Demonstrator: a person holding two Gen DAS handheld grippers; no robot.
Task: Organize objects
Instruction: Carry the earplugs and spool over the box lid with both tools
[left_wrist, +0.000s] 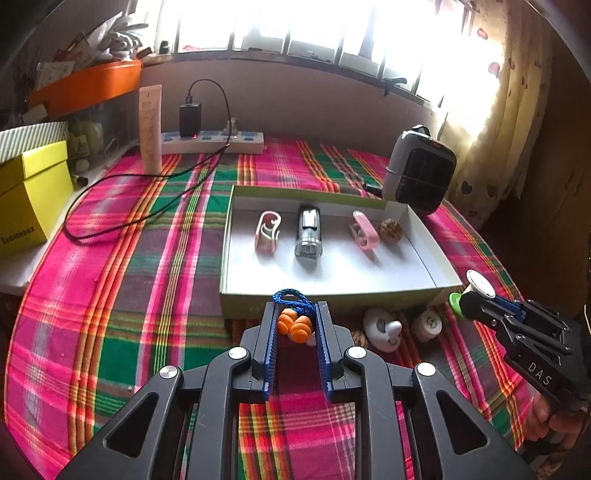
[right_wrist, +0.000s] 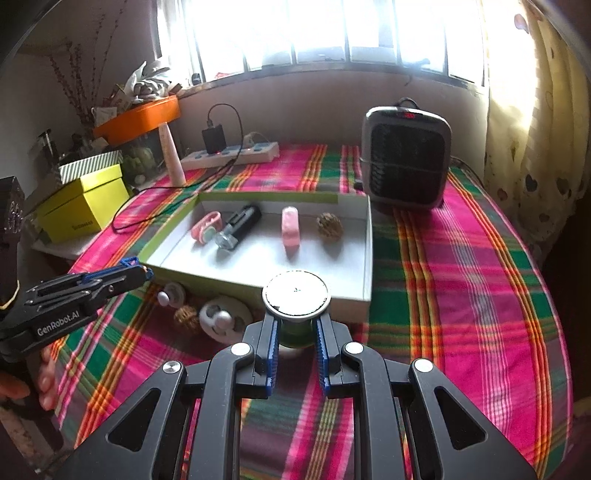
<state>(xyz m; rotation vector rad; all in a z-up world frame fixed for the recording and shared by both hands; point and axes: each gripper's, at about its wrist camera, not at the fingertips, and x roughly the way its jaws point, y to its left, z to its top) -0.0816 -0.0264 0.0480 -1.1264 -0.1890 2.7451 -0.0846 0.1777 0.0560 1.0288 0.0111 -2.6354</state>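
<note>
objects for sorting sit partly in a shallow white tray (left_wrist: 424, 254), partly on the plaid cloth (left_wrist: 122, 295) just outside its near wall; tray already holds, in a row, a pink clip (left_wrist: 266, 230), a clear-and-black cylinder (left_wrist: 308, 232), a pink holder (left_wrist: 364, 232) and a brown walnut-like ball (left_wrist: 391, 230), spaced apart, none touching except the last two which lie just beside each other; likely lined up so each stays reachable.

left gripper (left_wrist: 295, 317): jaws closed down on a pair of orange earplugs (left_wrist: 293, 326) with a blue cord (left_wrist: 293, 301) looped over the fingertips; grip is on the soft plugs, cord dangling free, held above the cloth just short of the tray's near wall.

right gripper (right_wrist: 295, 325): jaws shut on the green body of a small spool-like item with a round silver top (right_wrist: 295, 295); pinched below the disc, so the flat top rides above the fingers, upright; it too sits just short of the near wall.

both loads appear lifted clear of the cloth; judgement: next step is carrying them over the wall into the free floor at the tray's front.

left on the cloth by the wall: a white round gadget (right_wrist: 221, 317), a second walnut-like ball (right_wrist: 186, 319), a small white cap (right_wrist: 171, 293).

risk: dangling cord may snag the tray edge.
</note>
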